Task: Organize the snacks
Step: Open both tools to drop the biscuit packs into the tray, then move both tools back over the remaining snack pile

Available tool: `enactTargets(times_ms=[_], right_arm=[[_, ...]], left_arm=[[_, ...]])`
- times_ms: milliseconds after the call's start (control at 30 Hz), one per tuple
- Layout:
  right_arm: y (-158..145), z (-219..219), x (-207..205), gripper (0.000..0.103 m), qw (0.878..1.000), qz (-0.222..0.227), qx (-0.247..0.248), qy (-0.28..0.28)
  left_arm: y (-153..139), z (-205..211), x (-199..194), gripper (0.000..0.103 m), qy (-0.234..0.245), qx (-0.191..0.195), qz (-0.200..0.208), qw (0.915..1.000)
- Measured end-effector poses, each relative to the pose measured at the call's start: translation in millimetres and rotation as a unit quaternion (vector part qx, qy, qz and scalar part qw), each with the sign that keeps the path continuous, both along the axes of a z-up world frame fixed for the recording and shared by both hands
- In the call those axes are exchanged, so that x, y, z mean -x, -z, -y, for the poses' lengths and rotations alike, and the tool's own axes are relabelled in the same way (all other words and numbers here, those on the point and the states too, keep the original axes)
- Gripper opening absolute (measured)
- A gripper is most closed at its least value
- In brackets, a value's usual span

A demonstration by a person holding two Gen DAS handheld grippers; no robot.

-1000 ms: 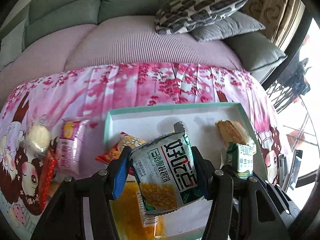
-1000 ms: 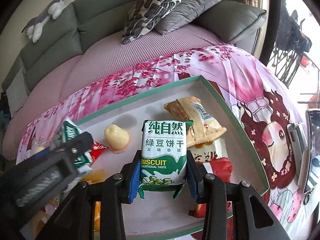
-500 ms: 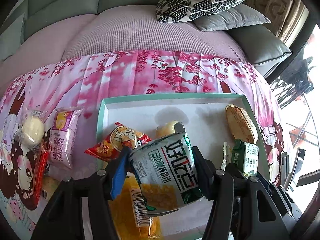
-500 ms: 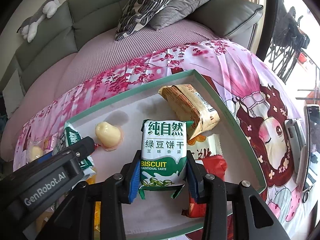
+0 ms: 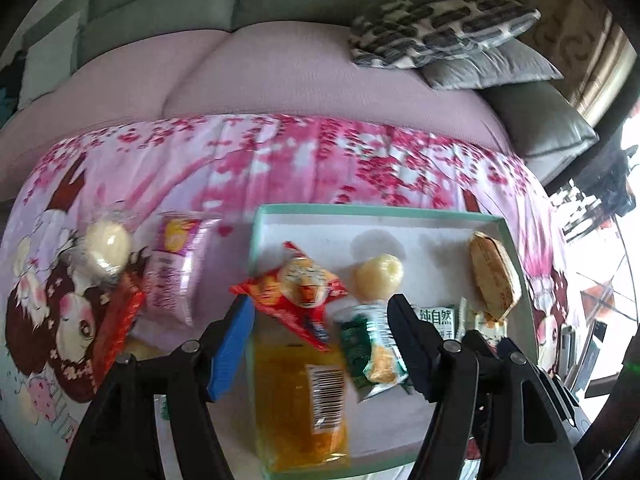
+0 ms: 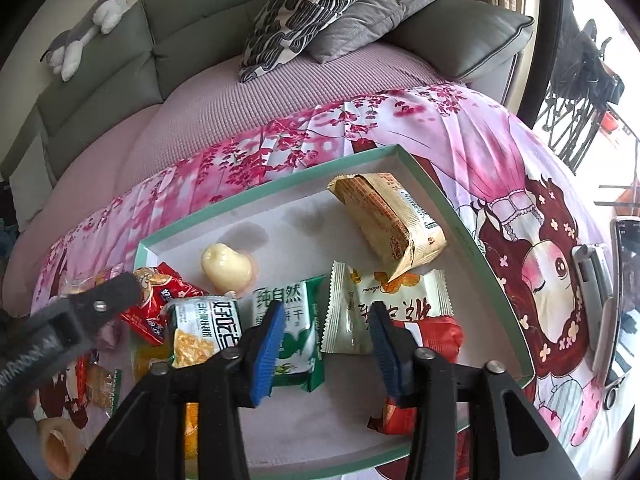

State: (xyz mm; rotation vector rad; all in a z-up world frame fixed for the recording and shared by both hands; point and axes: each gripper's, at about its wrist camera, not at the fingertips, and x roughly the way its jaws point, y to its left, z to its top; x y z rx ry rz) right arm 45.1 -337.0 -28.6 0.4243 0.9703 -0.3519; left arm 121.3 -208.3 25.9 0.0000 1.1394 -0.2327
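- My left claw (image 5: 320, 338) is opening; the corn snack (image 5: 370, 350) sits in the tray (image 6: 460, 232) by its near edge
- My right claw (image 6: 324, 344) is opening; the biscuit pack (image 6: 296, 336) lies flat beside it
- I'd lift both straight up, clear

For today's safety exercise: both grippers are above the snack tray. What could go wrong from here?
1. The left gripper is opening; the green corn-snack packet stands tilted on other packets and may topple.
2. The right gripper is opening beside the green biscuit packet; a pad could drag it.
3. The tray is crowded, so packets may pile up.
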Motion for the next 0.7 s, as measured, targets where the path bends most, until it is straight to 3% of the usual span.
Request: enactTargets(times_ms=[267, 633, 700], right_arm=[[-2, -9, -4, 0.079, 1.000, 0.004, 0.009, -0.017], [-9, -40, -13, 0.103, 0.998, 0.026, 0.020, -0.058], [-11, -50, -16, 0.103, 0.997, 0.031, 0.023, -0.070]], left_arm=[[-2, -47, 1, 0.086, -0.067, -0.020, 0.010, 0.9975], [8, -119, 2, 0.090, -0.163, -0.037, 0.010, 0.9859], [8, -132, 3, 0.090, -0.178, -0.041, 0.013, 0.9831]])
